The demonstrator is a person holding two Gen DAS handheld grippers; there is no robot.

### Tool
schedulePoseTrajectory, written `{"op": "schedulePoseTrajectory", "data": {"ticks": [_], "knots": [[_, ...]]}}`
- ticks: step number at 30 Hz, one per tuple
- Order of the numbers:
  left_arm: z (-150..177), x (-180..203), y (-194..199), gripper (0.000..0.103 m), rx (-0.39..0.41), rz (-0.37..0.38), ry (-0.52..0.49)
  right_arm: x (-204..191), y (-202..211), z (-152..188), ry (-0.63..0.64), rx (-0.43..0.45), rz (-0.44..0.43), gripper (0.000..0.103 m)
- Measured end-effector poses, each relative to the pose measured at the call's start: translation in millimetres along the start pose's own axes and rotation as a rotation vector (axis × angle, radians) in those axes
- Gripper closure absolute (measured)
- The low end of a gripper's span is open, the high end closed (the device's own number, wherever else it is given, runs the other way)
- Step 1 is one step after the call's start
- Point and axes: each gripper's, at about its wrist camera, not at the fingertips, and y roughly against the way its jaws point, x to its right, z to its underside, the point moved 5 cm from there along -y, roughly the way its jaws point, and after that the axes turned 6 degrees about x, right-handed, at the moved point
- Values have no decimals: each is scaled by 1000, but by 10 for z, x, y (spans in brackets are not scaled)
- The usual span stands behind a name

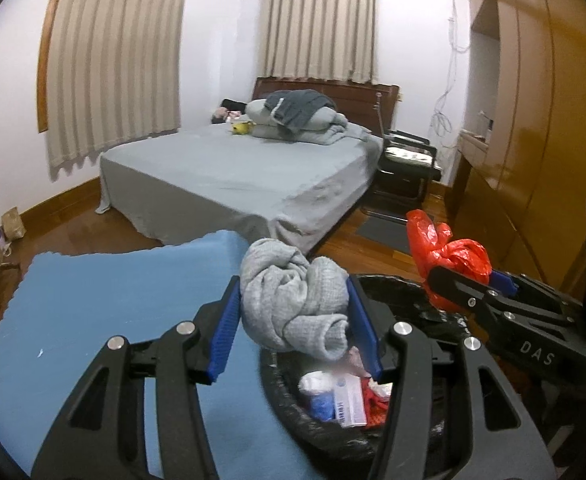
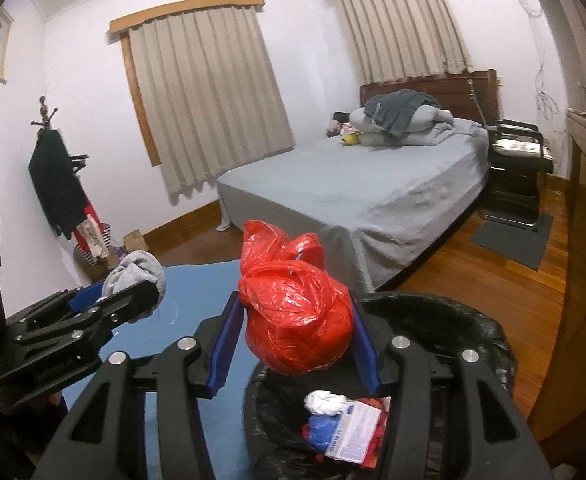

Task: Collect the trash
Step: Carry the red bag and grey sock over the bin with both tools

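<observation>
The trash bin, lined with a black bag, serves as the landmark here: it stands at the right edge of the blue surface, and both claws hang over it. The left claw holds a bunched grey cloth between its blue pads, above the bin's near-left rim, where bin and blue surface meet. The right claw grips a knotted red plastic bag, squeezed between its pads and hanging above the bin's opening; seen from the left wrist camera, that red bag sits over the bin's far-right rim. Inside the bin lie a white wad, a blue scrap, a white printed carton and some red pieces. Beyond the bin stands a bed with a grey sheet and a pile of bedding by the headboard. Further right of the bin, past the bed, is a black chair, with a dark mat on the wooden floor before it.
</observation>
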Motion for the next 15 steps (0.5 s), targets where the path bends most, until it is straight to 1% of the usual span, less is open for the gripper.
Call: {"op": "schedulePoseTrajectory", "data": {"ticks": [8, 15], "knots": [[54, 322, -202, 51, -5, 55, -28, 291, 69, -4, -14, 3, 57, 53], [121, 525, -329, 50, -14, 87, -36, 444, 87, 50, -17, -6, 88, 53]]}}
